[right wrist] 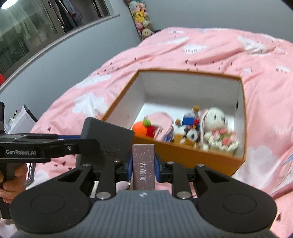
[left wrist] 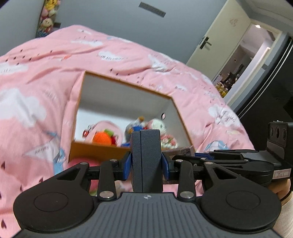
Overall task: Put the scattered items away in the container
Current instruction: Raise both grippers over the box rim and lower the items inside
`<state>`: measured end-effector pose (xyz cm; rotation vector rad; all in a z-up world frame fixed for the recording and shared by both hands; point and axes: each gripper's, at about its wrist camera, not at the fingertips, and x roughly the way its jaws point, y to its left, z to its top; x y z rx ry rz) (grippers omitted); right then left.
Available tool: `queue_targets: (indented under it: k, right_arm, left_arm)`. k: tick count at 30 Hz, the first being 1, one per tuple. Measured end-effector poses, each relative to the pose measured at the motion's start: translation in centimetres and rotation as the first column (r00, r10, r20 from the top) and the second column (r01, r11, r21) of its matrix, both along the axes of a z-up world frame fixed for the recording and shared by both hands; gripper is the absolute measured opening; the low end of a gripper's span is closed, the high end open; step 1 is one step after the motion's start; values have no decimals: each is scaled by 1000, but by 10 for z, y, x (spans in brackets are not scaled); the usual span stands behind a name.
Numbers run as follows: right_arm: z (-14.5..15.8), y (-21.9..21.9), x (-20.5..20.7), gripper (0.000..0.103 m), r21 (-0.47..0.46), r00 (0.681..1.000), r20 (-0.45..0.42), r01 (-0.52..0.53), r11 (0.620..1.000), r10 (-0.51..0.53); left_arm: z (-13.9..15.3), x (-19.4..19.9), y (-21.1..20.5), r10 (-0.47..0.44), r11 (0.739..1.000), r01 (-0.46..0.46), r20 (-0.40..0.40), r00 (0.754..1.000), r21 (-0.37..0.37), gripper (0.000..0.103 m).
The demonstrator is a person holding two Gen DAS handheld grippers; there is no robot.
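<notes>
An orange cardboard box (left wrist: 95, 152) with white inner walls lies on the pink bed; it also shows in the right wrist view (right wrist: 192, 159). Inside are an orange knitted fruit (right wrist: 141, 128), a duck toy (right wrist: 188, 124), a white bunny with flowers (right wrist: 216, 120) and a pink pouch (right wrist: 163, 119). My left gripper (left wrist: 146, 161) is shut on a dark grey textured box (left wrist: 146, 157), held just in front of the container's near wall. My right gripper (right wrist: 143, 164) is shut on a small mauve speckled box (right wrist: 143, 166), also before the near wall. The left gripper with its grey box (right wrist: 108, 135) appears at left in the right view.
The pink cloud-print duvet (left wrist: 45, 76) covers the bed around the box. A stack of plush toys (right wrist: 142, 16) hangs on the grey wall behind. An open door (left wrist: 219, 42) stands at right, a window (right wrist: 45, 22) at left. A pink item (left wrist: 82, 163) lies before the box.
</notes>
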<state>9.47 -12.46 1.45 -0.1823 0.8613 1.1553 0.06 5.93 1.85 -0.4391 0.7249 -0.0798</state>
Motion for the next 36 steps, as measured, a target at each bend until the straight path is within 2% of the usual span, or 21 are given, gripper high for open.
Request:
queue_targets:
  k: [5,14,20,29,36]
  right_arm:
    - [15,0,14,25,8,999,33,16,1000,-16]
    - [26,13,41,25,-5,993,103,59,998,-58]
    - [23,24,70,25,-37,989,116,99,994,-94]
    - [21,43,111,25,-81,979,150,149,986,-136]
    - [6,59,141,25,-155,968,178,205,966,-177]
  left_arm:
    - [8,18,-2,-15,1000,14,35,999,8,39]
    - [7,60,3,-18,1000,17,57,998,12,39]
    - [3,93,7,-37,999,36,37,999,34,39]
    - [-3,142,18,-57,998,57,22,998,26,39]
    - [-19,180,28,-78,996,77,-16,997,-36,39]
